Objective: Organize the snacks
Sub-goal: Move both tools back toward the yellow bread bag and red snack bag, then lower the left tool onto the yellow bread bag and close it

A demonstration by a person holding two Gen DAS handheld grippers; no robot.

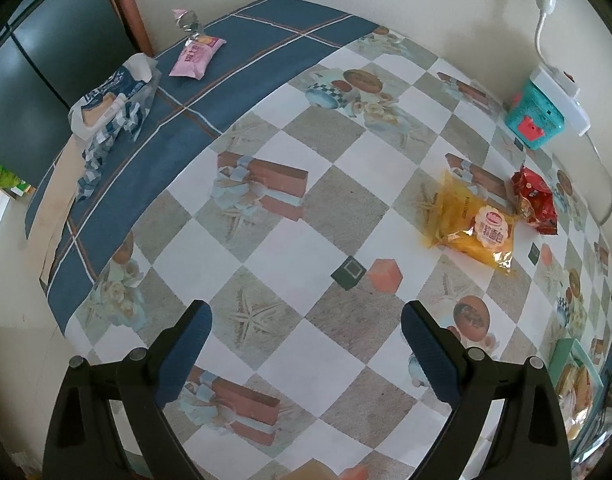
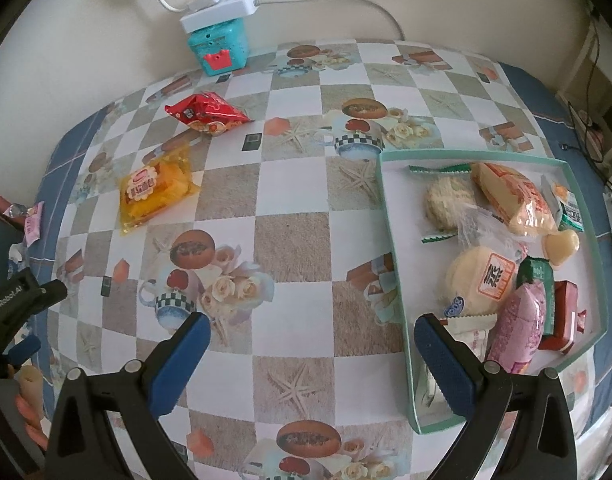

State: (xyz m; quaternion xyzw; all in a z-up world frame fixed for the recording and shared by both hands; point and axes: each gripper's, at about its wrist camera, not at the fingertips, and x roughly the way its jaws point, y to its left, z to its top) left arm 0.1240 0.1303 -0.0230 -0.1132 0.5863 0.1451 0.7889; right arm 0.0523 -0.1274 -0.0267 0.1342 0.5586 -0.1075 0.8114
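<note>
left gripper (image 1: 306,320) fingers spread wide, nothing between them, low centre of its frame over the desk (image 1: 326,208). right gripper (image 2: 310,334) likewise spread and empty. yellow bread packet (image 1: 474,224) and red snack bag (image 1: 534,202) lie just beside each other, right of frame. pink packet (image 1: 195,54) upper left on the blue border, beside a blue-white bag (image 1: 111,106), print unreadable. green tray (image 2: 390,216), right of the right view, holds piled snacks; its near corner hidden behind a finger. teal box (image 2: 219,48) top, under a power strip (image 2: 217,10).
</note>
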